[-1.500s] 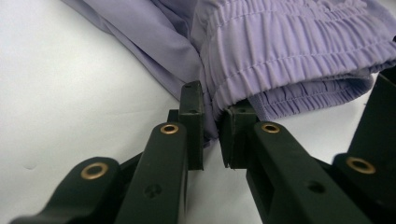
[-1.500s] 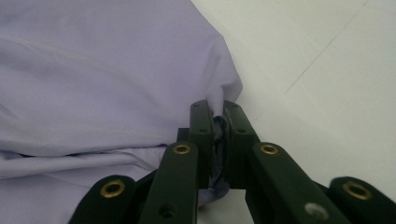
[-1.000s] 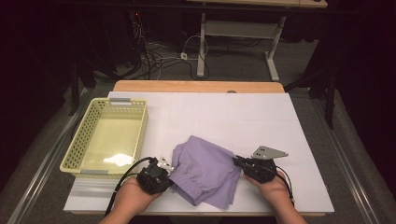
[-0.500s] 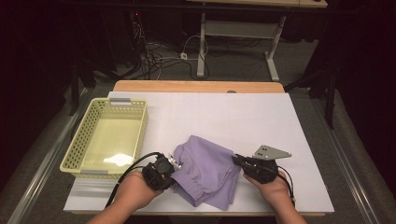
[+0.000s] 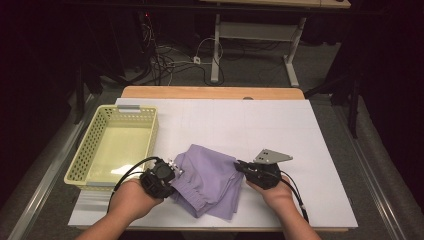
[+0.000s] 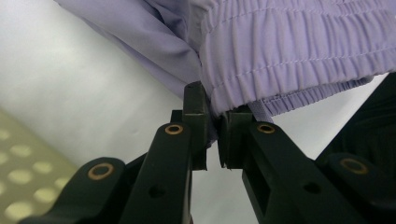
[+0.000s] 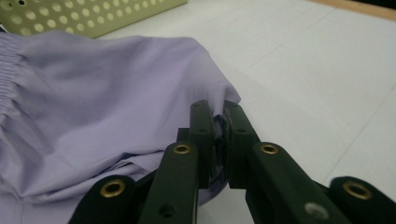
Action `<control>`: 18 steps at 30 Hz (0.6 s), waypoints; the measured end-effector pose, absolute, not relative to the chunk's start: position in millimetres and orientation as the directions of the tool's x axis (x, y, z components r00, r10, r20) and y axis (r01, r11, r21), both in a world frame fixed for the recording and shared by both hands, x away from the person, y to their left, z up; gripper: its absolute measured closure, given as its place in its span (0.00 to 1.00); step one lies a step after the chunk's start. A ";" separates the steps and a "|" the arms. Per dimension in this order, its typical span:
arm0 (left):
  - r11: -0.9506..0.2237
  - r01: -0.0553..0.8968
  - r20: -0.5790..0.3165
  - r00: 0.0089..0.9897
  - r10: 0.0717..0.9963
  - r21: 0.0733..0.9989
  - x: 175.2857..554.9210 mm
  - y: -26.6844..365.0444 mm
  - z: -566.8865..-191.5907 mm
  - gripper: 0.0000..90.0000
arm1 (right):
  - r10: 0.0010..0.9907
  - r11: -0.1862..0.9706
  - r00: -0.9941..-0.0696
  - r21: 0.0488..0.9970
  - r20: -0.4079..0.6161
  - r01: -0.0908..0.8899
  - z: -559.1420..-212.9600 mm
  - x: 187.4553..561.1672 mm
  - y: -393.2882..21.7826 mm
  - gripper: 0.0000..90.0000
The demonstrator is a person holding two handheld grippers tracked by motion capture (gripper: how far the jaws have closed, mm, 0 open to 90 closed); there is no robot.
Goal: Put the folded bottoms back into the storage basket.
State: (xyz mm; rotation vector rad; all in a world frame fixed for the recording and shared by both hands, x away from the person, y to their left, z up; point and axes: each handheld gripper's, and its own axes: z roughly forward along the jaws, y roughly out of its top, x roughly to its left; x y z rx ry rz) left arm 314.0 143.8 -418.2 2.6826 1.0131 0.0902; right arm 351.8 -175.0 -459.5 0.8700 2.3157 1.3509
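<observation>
A lilac garment (image 5: 207,180) with an elastic waistband lies bunched on the white table near its front edge. My left gripper (image 5: 172,170) is at the garment's left side, shut on the gathered waistband (image 6: 280,51), which fills the top of the left gripper view above the pinching jaws (image 6: 215,126). My right gripper (image 5: 239,165) is at the garment's right edge, shut on a fold of the cloth (image 7: 116,116), with the fabric pinched between its black jaws (image 7: 218,126). A hand holds each gripper from below.
A yellow perforated basket (image 5: 85,155) stands at the table's left, close to my left gripper, and its wall (image 7: 93,16) shows beyond the cloth. The white table top (image 5: 250,125) stretches behind and to the right. Cables lie on the floor beyond the wooden far edge (image 5: 210,92).
My left gripper has lifted a little and turned inward with the waistband. My right gripper has slid left along the table, pushing the cloth's right edge inward, so the garment looks more bunched.
</observation>
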 end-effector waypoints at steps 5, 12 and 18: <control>-0.716 0.650 -0.036 0.746 0.665 0.253 315.3 145.8 -421.1 0.91 | 0.665 0.379 -0.746 0.848 0.029 0.371 -471.0 360.4 -167.0 0.95; -0.728 0.648 -0.032 0.751 0.659 0.223 318.0 142.2 -425.1 0.91 | 0.681 0.386 -0.732 0.834 0.030 0.394 -480.2 363.4 -166.6 0.95; -0.734 0.649 -0.033 0.754 0.656 0.200 321.6 140.1 -428.3 0.91 | 0.681 0.415 -0.732 0.829 -0.010 0.375 -481.1 360.1 -163.2 0.95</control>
